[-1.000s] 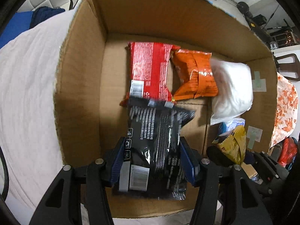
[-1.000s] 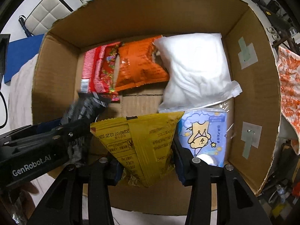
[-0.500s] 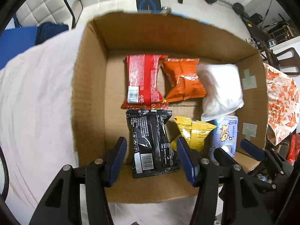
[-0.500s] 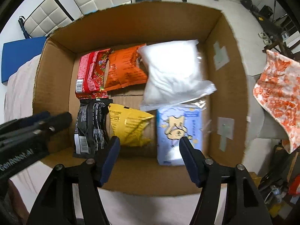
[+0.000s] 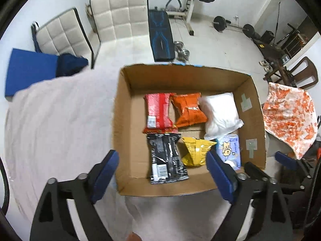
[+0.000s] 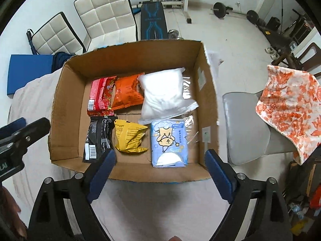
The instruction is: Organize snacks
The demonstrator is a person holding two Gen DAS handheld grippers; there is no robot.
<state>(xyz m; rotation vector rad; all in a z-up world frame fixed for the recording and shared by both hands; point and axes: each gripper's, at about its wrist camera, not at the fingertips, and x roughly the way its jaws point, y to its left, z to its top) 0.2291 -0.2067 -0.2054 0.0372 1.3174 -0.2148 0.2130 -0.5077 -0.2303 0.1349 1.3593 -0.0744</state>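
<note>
Cardboard box (image 6: 60, 108): six packets inside; grey seat (image 6: 244, 128) beside it, right view only. Left gripper (image 5: 162, 170), right gripper (image 6: 160, 168): jaws apart, empty.

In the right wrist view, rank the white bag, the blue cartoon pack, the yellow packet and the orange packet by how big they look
1. white bag
2. blue cartoon pack
3. yellow packet and orange packet: look alike, and both are crumpled, so unranked.

Both wrist views above, looking down — share cardboard box (image 5: 122, 120) (image 6: 66, 84).
</note>
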